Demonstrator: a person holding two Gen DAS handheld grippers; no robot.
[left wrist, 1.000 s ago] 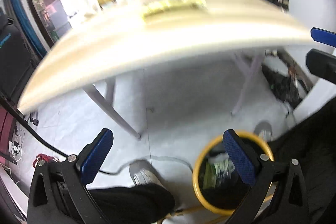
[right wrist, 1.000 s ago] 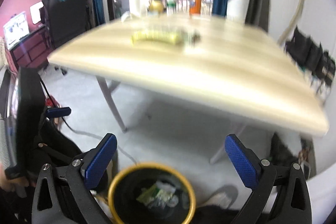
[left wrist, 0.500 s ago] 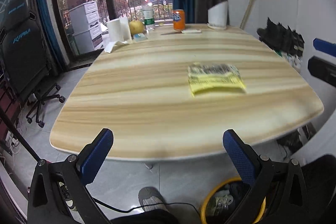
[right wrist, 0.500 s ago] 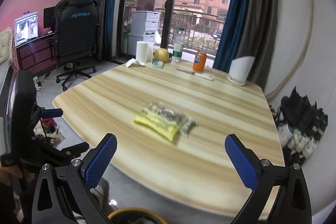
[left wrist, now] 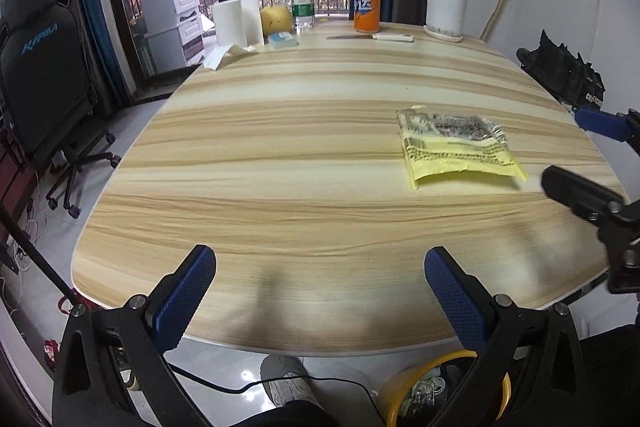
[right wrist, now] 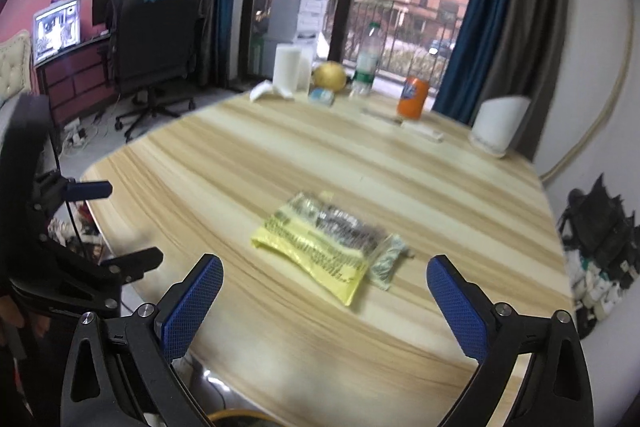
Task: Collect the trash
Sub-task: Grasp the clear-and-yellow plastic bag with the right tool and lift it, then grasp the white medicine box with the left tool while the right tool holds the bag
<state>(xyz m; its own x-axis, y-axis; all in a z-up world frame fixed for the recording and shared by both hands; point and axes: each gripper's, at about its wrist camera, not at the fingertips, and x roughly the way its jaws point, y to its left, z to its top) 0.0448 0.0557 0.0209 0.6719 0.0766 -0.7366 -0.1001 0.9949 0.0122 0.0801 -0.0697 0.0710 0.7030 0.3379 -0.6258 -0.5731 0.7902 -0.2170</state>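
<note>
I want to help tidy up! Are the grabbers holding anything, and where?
Nothing. The left gripper and right gripper are both open and empty; the yellow wrapper lies untouched on the table.

Yellow bin: mostly hidden under tabletop edge and gripper; wrapper print blurred, unreadable.

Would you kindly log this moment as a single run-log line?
left gripper: open, empty | right gripper: open, empty | yellow wrapper: flat on table | yellow bin: on floor, holds trash
</note>
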